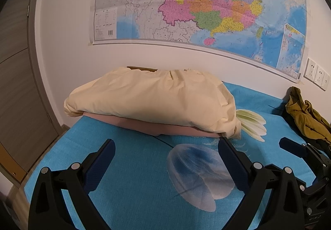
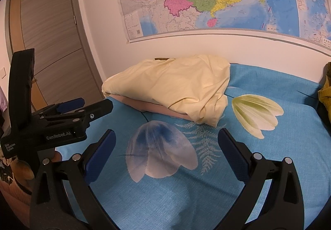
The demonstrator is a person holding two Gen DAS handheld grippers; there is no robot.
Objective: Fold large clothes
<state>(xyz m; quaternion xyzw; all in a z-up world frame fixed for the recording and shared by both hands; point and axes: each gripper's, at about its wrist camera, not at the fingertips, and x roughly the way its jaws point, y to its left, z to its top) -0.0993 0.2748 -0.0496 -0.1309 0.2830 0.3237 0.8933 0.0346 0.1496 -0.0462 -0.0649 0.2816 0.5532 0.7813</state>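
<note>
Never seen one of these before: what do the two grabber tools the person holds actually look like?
Each gripper, left and right, is a black plastic frame with silver rivets and two jaws lined with dark blue pads. White lettering on the left one's body reads "GenRobot.AI" and "Data Acquisition System". No cables show.

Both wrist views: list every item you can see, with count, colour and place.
Garment: one, olive, crumpled at the bed's right edge.
Pillow: one, cream, at the head of the bed, on a pink layer.
Bedsheet: one, blue with flower prints, covering the bed.
Map: one, multicoloured, on the wall.
Door: one, brown, left of the bed.
Wall sockets: white, below the map's right corner.
Left gripper: black with blue pads, open, over the sheet.
Right gripper: same, open.
</note>
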